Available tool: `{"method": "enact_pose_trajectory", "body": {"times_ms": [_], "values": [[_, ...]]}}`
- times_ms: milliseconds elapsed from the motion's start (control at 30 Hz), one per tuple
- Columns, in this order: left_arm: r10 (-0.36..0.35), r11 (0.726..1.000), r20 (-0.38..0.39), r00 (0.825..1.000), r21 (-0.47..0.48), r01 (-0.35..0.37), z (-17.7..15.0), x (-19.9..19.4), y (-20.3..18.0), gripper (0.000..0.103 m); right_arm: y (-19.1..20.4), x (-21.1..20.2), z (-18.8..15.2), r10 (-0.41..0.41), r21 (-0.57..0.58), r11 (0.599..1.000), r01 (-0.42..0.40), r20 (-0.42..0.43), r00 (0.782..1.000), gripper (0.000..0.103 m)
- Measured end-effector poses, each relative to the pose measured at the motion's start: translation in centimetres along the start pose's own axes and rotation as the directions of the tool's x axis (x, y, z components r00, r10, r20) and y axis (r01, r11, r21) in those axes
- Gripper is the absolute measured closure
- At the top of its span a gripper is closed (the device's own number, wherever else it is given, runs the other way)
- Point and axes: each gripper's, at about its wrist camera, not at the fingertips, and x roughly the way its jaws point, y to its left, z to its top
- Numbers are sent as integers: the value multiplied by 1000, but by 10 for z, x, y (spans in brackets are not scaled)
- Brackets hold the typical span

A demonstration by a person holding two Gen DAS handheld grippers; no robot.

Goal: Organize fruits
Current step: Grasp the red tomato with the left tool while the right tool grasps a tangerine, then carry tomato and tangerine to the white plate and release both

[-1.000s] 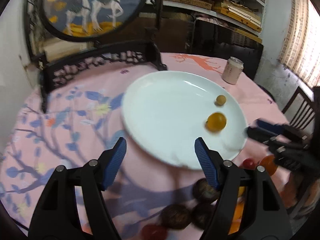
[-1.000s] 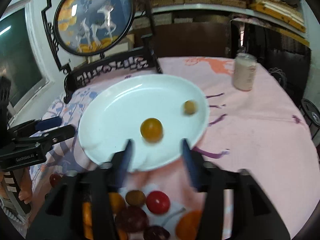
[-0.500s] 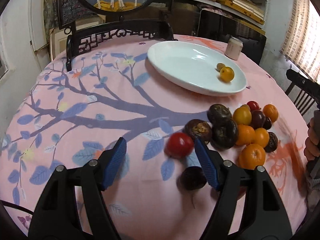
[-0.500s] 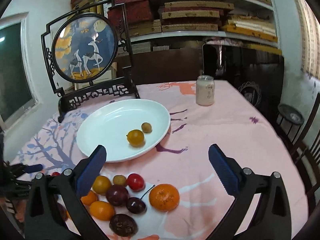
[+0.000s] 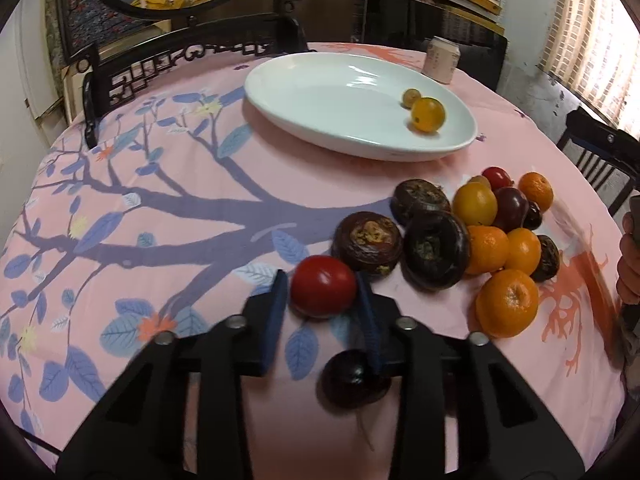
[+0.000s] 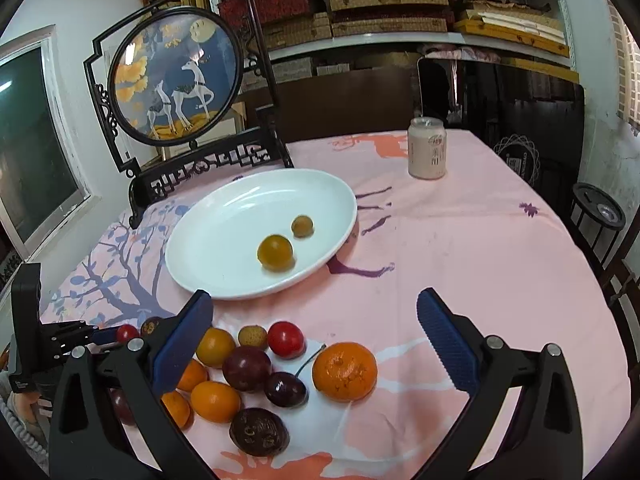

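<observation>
A white plate (image 5: 320,92) (image 6: 224,232) holds a yellow fruit (image 5: 428,114) (image 6: 275,252) and a smaller one (image 5: 411,97). In front of it lies a pile of oranges (image 5: 506,308) (image 6: 344,370), dark passion fruits (image 5: 436,254) and cherries (image 6: 285,389). My left gripper (image 5: 322,280) is low over the cloth. Its jaws are closing on a red tomato (image 5: 323,286) (image 6: 127,333), and the blue pads (image 5: 279,300) sit against its sides. My right gripper (image 6: 312,300) hangs wide open above the pile with nothing between its fingers.
A pale can (image 5: 442,65) (image 6: 427,148) stands behind the plate. A round deer picture in a black frame (image 6: 176,80) stands at the back left. A dark cherry (image 5: 352,378) lies under my left gripper's right finger. A person's hand (image 5: 630,264) is at the right edge.
My left gripper has drawn back from the plate, dropped towards the cloth and narrowed its jaws around the red tomato. My right gripper backed off the plate and opened wide, then held still.
</observation>
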Motion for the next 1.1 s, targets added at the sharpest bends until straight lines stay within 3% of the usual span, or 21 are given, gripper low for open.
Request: {"method": "enact_pose_trajectory", "body": {"times_ms": [267,333,467,600,667,700,800,867,967,1100], "values": [[18,999,46,999,-40,-16,-1,-13,6,71,-16,21,-14,-31,30,999,36,-152,988,14],[22,998,50,999,-53,-19,-1,-15,9,71,-19,29,-18,-21,45,999,31,-195,981,22],[24,998,50,998,-59,-22,-2,-15,10,71,-24,39,-25,-25,64,997,42,-246,969,29],[26,998,46,999,-52,-24,-2,-14,10,71,-28,51,-32,7,97,995,24,-312,950,46],[29,998,40,999,-52,-27,-2,-13,9,71,-26,50,-33,1,86,996,27,-310,951,50],[29,998,38,999,-52,-27,-2,-12,9,71,-26,50,-33,10,88,996,18,-311,950,58],[31,998,35,999,-55,-29,-1,-11,9,71,-27,46,-32,16,101,995,15,-298,954,58],[20,997,43,999,-74,-17,7,-12,10,71,-28,38,-25,18,113,993,11,-249,968,58],[35,997,73,997,-72,-30,35,-14,6,71,-21,27,-6,41,122,992,-19,-175,984,58],[24,998,118,993,-65,-17,82,-7,-9,71,5,41,18,61,86,995,-48,-165,984,58]]}}
